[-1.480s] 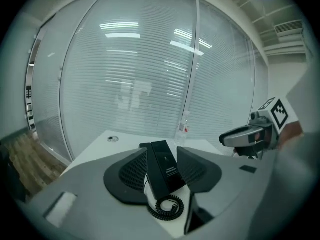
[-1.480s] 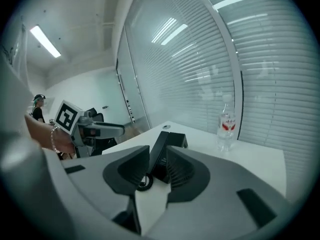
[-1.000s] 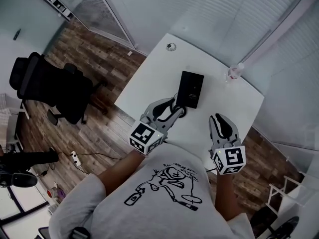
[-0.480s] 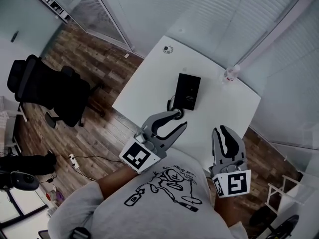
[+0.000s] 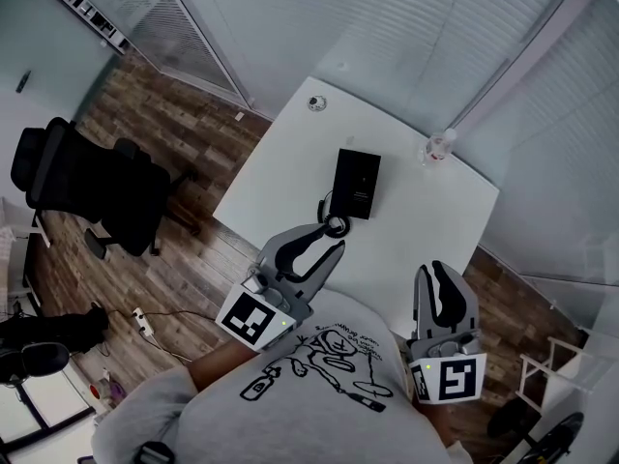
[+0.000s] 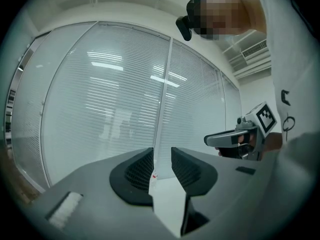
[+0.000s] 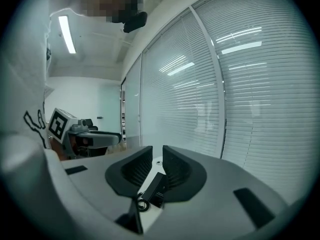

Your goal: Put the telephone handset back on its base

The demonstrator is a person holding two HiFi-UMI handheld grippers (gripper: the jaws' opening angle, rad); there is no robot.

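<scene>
left gripper (image 5: 332,238): draws back and up from the table (image 5: 426,222), jaws just closing together, nothing between | right gripper (image 5: 441,273): draws back likewise, jaws narrowing slightly, empty

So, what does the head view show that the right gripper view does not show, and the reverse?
Only the head view: the black office chair and the small clear bottle at the table's far corner. Only the right gripper view: the long ceiling light. Both: the black telephone with coiled cord, the white table, the left claw and the white window blinds.
</scene>
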